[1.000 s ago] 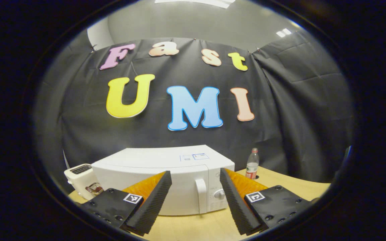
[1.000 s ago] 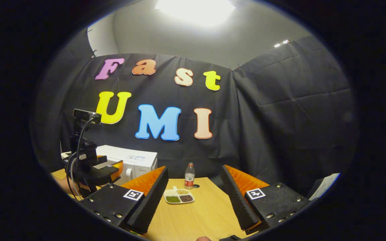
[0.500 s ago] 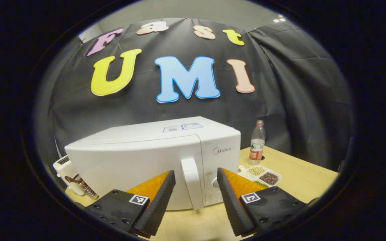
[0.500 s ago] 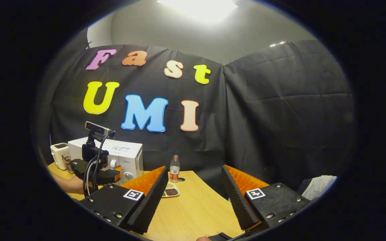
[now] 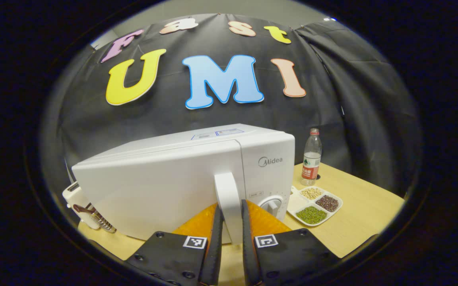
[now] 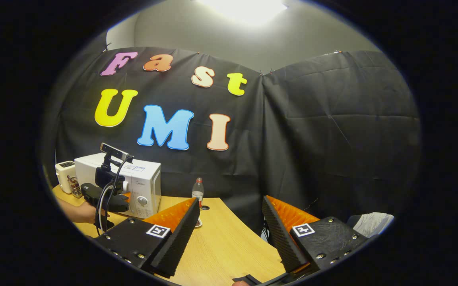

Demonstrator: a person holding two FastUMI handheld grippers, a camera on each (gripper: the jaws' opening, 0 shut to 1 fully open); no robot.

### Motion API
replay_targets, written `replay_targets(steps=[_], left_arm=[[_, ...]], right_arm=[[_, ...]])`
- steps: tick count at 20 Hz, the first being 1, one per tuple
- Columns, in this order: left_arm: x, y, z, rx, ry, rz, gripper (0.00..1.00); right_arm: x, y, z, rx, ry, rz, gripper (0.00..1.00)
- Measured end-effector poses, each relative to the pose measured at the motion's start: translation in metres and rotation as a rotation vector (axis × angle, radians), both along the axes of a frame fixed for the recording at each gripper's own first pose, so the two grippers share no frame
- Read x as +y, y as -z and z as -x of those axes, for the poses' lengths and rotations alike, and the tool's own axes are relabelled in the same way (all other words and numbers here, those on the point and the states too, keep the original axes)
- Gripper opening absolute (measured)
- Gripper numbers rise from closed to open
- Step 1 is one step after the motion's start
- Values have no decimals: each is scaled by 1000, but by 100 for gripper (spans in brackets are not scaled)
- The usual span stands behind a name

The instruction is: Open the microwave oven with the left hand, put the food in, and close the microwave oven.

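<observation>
A white microwave (image 5: 181,178) stands on a light wooden desk (image 5: 356,214) in front of a black cloth wall, its door shut. In the left gripper view, the left gripper (image 5: 231,222) has its jaws drawn in narrow around the upright white door handle (image 5: 226,198), one finger on each side and pressing against it. Just right of the handle is a round dial (image 5: 270,203).

The food sits on the desk just beside the microwave's right front corner: a white divided tray (image 5: 315,203) with four sections. One section holds pale beans, one holds dark reddish beans, one holds green beans, and the section nearest the microwave looks white and plain. Behind the tray stands a clear plastic bottle (image 5: 311,157) with a red label, upright. At the microwave's far left is a cream toaster (image 5: 78,196).

In the right gripper view, the right gripper (image 6: 229,230) hangs above the desk with its jaws wide apart and nothing between them. Farther off, a hand (image 6: 78,210) holds the left gripper at the microwave.
</observation>
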State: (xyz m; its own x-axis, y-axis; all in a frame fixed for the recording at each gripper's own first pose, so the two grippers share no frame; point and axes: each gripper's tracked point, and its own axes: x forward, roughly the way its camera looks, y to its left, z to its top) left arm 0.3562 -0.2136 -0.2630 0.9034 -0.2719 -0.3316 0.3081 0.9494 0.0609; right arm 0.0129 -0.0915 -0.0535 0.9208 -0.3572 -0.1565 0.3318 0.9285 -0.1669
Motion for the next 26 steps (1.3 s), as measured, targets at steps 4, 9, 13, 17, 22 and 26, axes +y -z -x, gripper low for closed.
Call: replay_targets(steps=[4,9,13,17,22,26], left_arm=[[0,1,3,10,3,-7,13],[17,-11,46,3,-27,22,15],[32,-11,75,30,-40,33,15],[56,-14,111,44,-83,12,15],[98,-21,155,54,-174,0,13],[142,-24,189,69,-247,-12,13]], right_arm=[[4,-3,1,-2,-48,7,96],[9,-8,-1,-17,-120,-7,96],[14,-11,0,-36,-199,-13,96],[28,-10,8,-54,-295,-68,95],[46,-11,26,-64,-433,-107,96],[63,-12,31,-67,-513,-132,96]])
